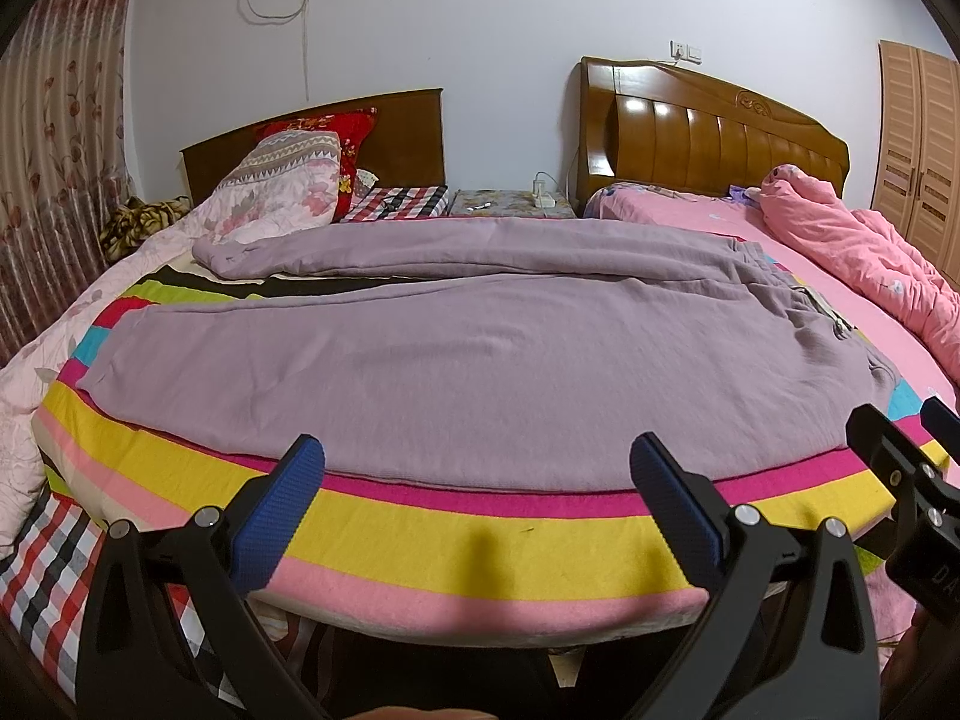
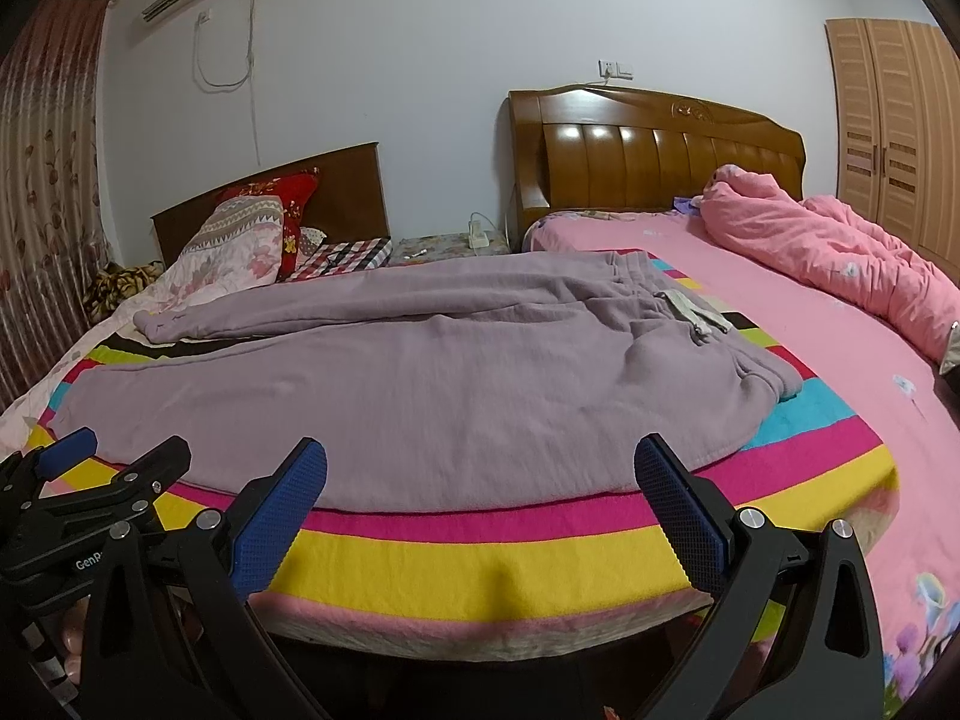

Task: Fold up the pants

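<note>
Pants of mauve sweat fabric lie spread flat across a striped blanket on the bed, legs running off to the left and the elastic waistband to the right. Both legs are laid out separately: the near one runs along the blanket's front edge, the far one stretches toward a floral pillow by the dark headboard. A narrow wedge of blanket shows between the two legs at the left end. A pale label sits inside the waistband.

Left gripper hovers at the front edge of the bed with its blue-padded fingers spread wide, holding nothing, the tips just above the near leg's hem side. Right gripper is likewise spread wide and empty, poised over the same front edge, nearer the waist. The two tools sit side by side, close together.

In front of the near leg, bare bands of magenta, yellow and pink blanket run along the mattress edge. To the right of the waistband, the pink sheet lies open up to a bunched pink quilt.
</note>
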A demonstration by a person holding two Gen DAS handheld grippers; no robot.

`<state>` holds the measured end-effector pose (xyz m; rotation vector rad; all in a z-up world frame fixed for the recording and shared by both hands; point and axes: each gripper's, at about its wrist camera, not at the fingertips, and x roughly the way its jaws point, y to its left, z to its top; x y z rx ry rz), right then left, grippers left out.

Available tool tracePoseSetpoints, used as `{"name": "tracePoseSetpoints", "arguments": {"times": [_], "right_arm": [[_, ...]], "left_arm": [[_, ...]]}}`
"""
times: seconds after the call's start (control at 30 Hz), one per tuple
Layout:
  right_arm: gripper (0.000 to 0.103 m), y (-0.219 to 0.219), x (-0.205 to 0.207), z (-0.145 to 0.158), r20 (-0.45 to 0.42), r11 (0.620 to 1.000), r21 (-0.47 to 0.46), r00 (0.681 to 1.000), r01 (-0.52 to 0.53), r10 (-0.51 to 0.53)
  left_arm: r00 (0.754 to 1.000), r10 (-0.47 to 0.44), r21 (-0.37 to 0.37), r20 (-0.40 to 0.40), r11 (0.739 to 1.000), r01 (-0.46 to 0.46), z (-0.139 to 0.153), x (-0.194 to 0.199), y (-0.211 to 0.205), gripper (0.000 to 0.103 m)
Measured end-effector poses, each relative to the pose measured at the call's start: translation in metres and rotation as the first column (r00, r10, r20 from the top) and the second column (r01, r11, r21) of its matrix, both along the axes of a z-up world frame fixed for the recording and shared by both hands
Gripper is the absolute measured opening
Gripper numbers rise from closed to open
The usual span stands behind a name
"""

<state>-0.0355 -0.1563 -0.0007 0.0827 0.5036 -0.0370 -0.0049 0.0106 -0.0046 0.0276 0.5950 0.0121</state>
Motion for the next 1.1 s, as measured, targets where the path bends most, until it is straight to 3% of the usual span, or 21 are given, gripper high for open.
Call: {"name": "tracePoseSetpoints", "arguments": {"times": [0.53,0.67,0.8,0.87,0.9,1.03,1.1], "right_arm": [[0.099,0.000,0.001,-0.004,-0.009,1.000,0.002,1.000,-0.002,0.002],[0.099,-0.007,0.004,-0.007,0.004,1.000,0.020,1.000,-0.002,0.002],[0.099,-0.019,0.020,-0.014,-0.045,0.999,0.045,0.999,-0.002,0.004],[0.099,-0.029,0.034,-0.016,-0.084,0.999,0.053,0.996,-0.001,0.005],[0.099,-0.037,0.047,-0.013,-0.113,0.998,0.063,0.993,-0.021,0.028],[0.099,-0.066,0.099,0.016,-0.128,0.993,0.075,0.987,-0.090,0.099],[0.099,-0.079,0.135,0.035,-0.129,0.992,0.047,0.984,-0.121,0.126]], "left_arm": [[1.000,-0.009,-0.002,-0.021,1.000,0.009,-0.004,-0.001,0.004,0.102],[0.997,-0.064,-0.035,-0.053,0.997,0.062,-0.007,0.001,0.005,0.102],[0.980,-0.163,-0.055,-0.115,0.986,0.157,-0.015,0.012,0.001,0.102],[0.973,-0.190,-0.008,-0.133,0.982,0.191,-0.015,0.021,-0.001,0.102],[0.973,-0.183,0.058,-0.142,0.980,0.193,-0.013,0.029,-0.004,0.102],[0.963,-0.240,0.239,-0.121,0.935,0.262,0.013,0.075,-0.011,0.102],[0.953,-0.278,0.263,-0.120,0.917,0.300,0.032,0.113,-0.011,0.102]]}}
